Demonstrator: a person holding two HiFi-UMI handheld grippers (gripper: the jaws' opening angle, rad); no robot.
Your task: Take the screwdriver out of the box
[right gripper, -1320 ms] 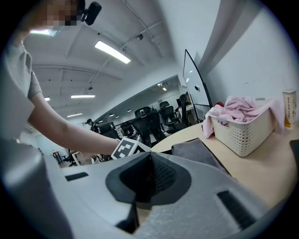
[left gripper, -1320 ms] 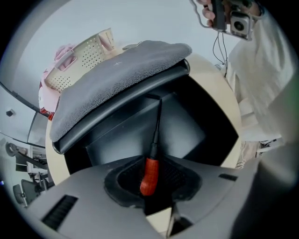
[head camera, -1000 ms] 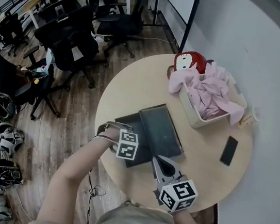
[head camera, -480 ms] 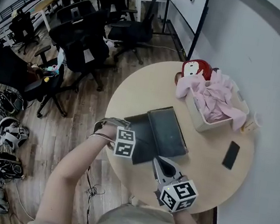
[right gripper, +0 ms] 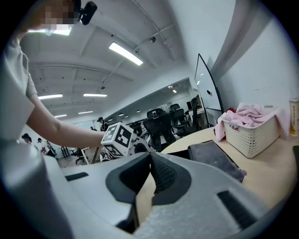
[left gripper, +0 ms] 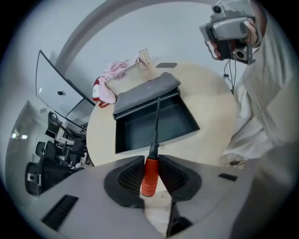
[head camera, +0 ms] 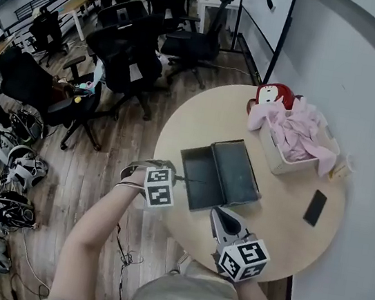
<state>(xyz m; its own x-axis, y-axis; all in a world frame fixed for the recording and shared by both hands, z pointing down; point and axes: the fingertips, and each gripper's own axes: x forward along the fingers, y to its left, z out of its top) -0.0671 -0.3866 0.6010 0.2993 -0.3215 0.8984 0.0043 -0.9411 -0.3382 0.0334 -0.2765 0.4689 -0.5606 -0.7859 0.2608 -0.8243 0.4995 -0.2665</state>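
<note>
Screwdriver [left gripper: 149,173]: orange-red handle, black collar, thin dark shaft. It is clamped at lower centre by the left gripper [left gripper: 150,161] fingers [left gripper: 131,175], its shaft pointed at the open box [left gripper: 135,133]. Right gripper [right gripper: 150,158] fingers are closed, empty.

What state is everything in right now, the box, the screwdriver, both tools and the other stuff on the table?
Box: open, lid folded back, tray looks empty.
Screwdriver: clamped by its red handle, shaft pointing toward the box.
Left tool: shut on the screwdriver.
Right tool: shut, nothing in it.
Basket: heaped with pink cloth.
Phone: lying flat.
</note>
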